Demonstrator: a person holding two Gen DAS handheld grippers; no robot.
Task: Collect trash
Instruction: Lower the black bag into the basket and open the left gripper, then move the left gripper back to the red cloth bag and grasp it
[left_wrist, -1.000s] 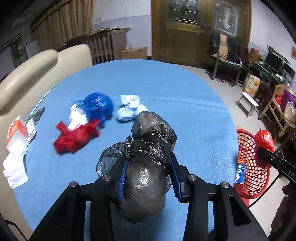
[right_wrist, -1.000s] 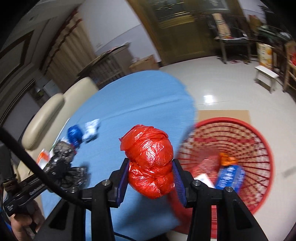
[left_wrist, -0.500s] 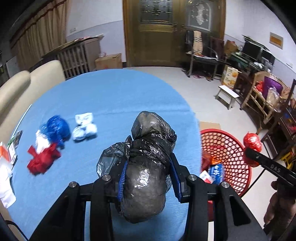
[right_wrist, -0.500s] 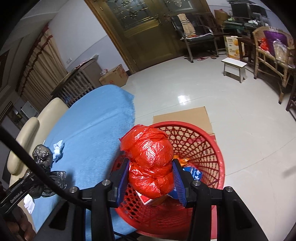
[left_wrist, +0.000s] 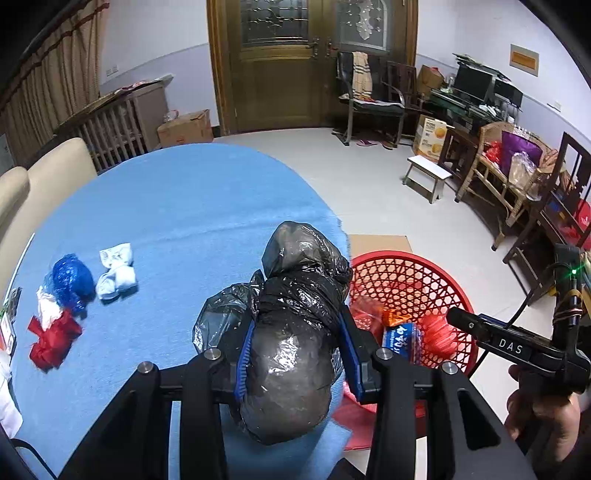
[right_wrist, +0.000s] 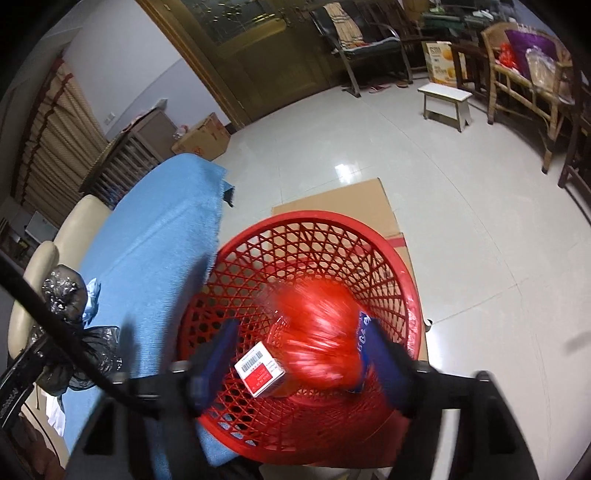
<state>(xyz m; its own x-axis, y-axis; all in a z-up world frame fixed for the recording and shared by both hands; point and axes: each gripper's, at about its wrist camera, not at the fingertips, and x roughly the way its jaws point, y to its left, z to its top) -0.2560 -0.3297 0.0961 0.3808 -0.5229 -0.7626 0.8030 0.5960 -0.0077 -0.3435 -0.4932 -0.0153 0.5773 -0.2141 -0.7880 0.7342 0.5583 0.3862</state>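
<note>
The red bag bundle (right_wrist: 317, 328) drops, blurred, into the red mesh basket (right_wrist: 369, 236) as the right gripper (right_wrist: 299, 350) opens its jaws above it; a second ago they clamped it beside the table. Drop-off step. Next, the left gripper (left_wrist: 295, 354), clamped on the black bag bundle (left_wrist: 291, 350) at the blue table (left_wrist: 184, 206) edge beside the basket, must carry over the rim.

Left claw (left_wrist: 295, 354): matte black frame, two angled arms, blue ribbed pads on inner faces, round silver screws on top. Right claw (right_wrist: 299, 354): same black build, blue pads, blurred; black cable crossing its view at left. Seen from left view: white "DAS" lettering on side, green light, black cable behind.
</note>
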